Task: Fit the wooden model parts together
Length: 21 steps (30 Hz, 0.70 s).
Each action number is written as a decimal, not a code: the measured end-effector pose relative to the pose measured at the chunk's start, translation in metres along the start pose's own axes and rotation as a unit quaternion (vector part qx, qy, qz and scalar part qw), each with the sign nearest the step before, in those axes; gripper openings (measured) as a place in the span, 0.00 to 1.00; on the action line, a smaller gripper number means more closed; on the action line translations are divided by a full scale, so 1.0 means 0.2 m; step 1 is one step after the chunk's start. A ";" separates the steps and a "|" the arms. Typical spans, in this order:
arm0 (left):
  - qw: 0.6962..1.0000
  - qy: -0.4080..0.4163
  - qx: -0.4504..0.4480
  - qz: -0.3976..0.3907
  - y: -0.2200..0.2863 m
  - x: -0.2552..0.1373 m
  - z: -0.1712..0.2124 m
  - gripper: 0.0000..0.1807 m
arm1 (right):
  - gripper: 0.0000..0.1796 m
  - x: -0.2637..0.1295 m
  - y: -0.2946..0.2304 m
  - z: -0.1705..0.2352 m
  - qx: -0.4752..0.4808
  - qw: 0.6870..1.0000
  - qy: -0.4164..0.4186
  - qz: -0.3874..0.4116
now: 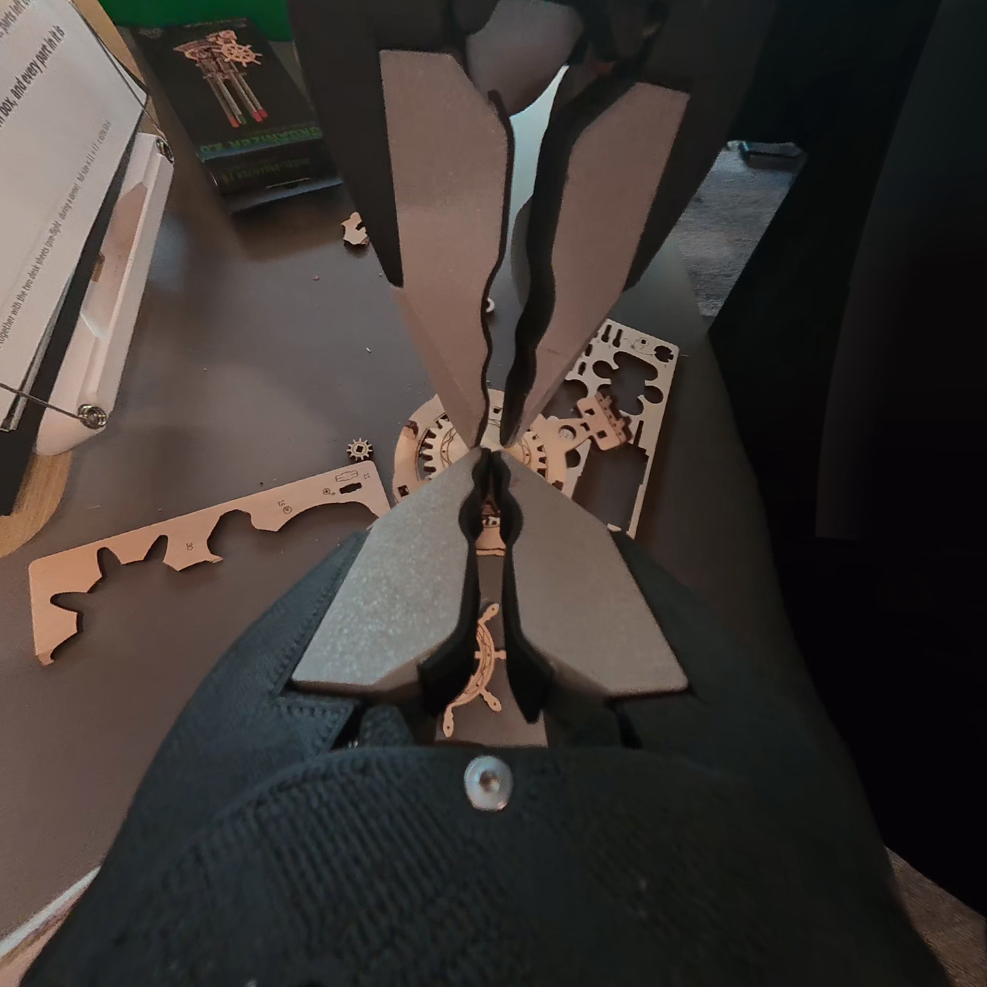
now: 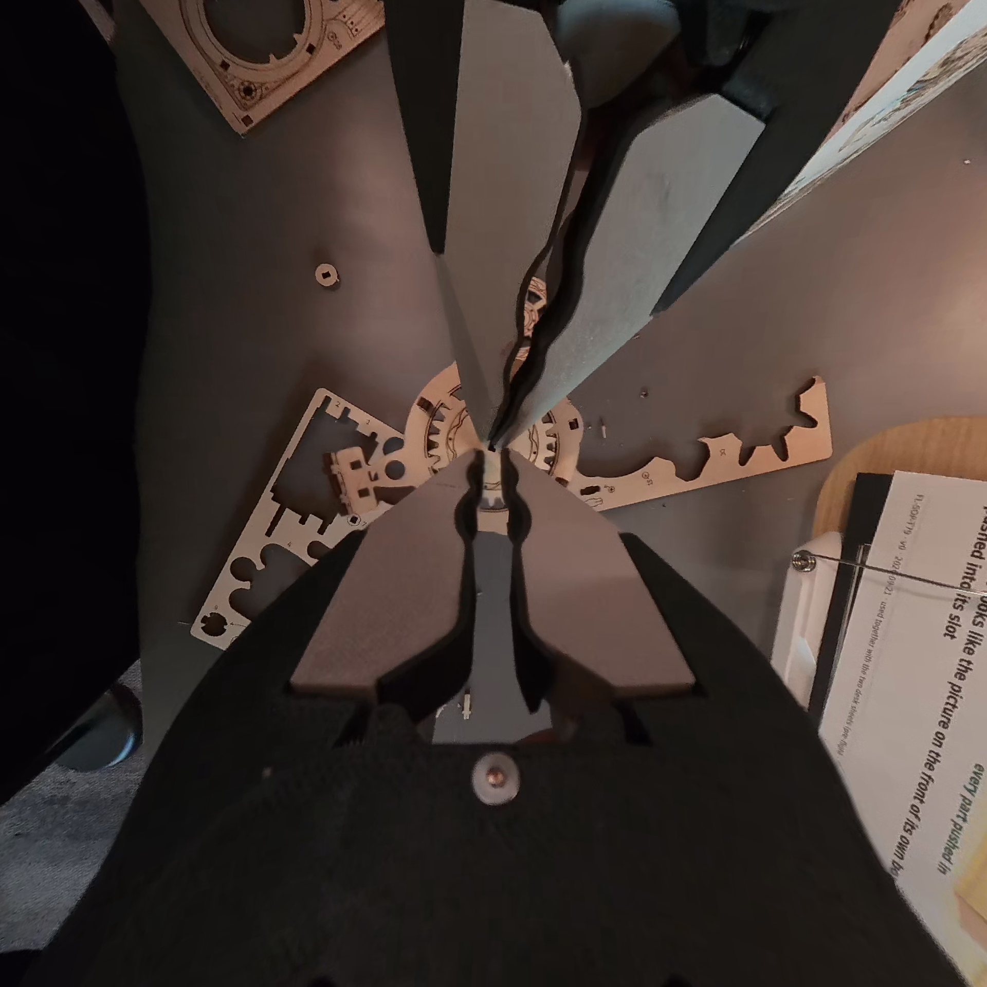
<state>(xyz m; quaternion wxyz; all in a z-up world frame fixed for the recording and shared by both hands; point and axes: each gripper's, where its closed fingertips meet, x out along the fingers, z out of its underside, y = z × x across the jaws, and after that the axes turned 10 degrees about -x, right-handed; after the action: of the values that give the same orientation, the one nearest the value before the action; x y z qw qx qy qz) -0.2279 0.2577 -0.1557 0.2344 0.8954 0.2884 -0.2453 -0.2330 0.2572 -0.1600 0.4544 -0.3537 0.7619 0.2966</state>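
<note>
A round wooden gear disc (image 1: 422, 454) lies flat on the dark table; it also shows in the right wrist view (image 2: 438, 422). Both grippers meet tip to tip just above its middle. My left gripper (image 1: 488, 456) has its tips pressed together; what they pinch, if anything, is hidden. My right gripper (image 2: 492, 458) comes in from the opposite side, its tips closed on a small pale part (image 2: 488, 472). A ship's-wheel piece (image 1: 480, 667) lies on the table under my left gripper.
A long offcut strip (image 1: 203, 539) and a punched-out sheet (image 1: 630, 374) flank the disc, and a small slotted block (image 1: 603, 416) rests on the sheet. A tiny gear (image 1: 359, 448), a washer (image 2: 327, 276), the kit box (image 1: 240, 107) and a paper stand (image 2: 908, 641) are nearby. Less than 4 cm separates the two grippers' tips. The ship's-wheel piece (image 1: 480, 667) is about 12 cm from both grippers' fingertips.
</note>
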 end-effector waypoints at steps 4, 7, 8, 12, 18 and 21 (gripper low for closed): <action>1.000 -0.002 -0.001 0.009 0.00 -0.01 0.01 0.00 | 0.00 0.01 0.02 0.00 -0.003 1.000 -0.003 0.004; 1.000 -0.004 0.004 0.002 0.00 -0.01 0.01 0.00 | 0.00 0.01 0.02 -0.01 -0.003 1.000 -0.002 0.007; 1.000 -0.004 0.005 -0.003 0.00 -0.01 0.00 0.00 | 0.00 0.01 0.02 0.00 -0.001 1.000 -0.002 0.008; 1.000 -0.012 0.016 -0.018 0.01 -0.01 0.01 0.01 | 0.00 0.00 0.01 0.00 0.000 1.000 0.003 0.016; 1.000 -0.008 0.008 -0.019 0.00 -0.02 0.01 0.04 | 0.00 0.00 0.02 0.00 0.013 1.000 0.013 0.015; 0.999 -0.017 0.015 -0.027 -0.01 -0.02 0.02 0.04 | 0.04 0.00 0.03 -0.01 0.036 0.999 0.039 0.004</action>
<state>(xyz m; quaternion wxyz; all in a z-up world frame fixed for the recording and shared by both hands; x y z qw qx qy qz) -0.2321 0.2555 -0.1570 0.2187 0.8866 0.3047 -0.2709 -0.2387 0.2588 -0.1578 0.4353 -0.3450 0.7910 0.2565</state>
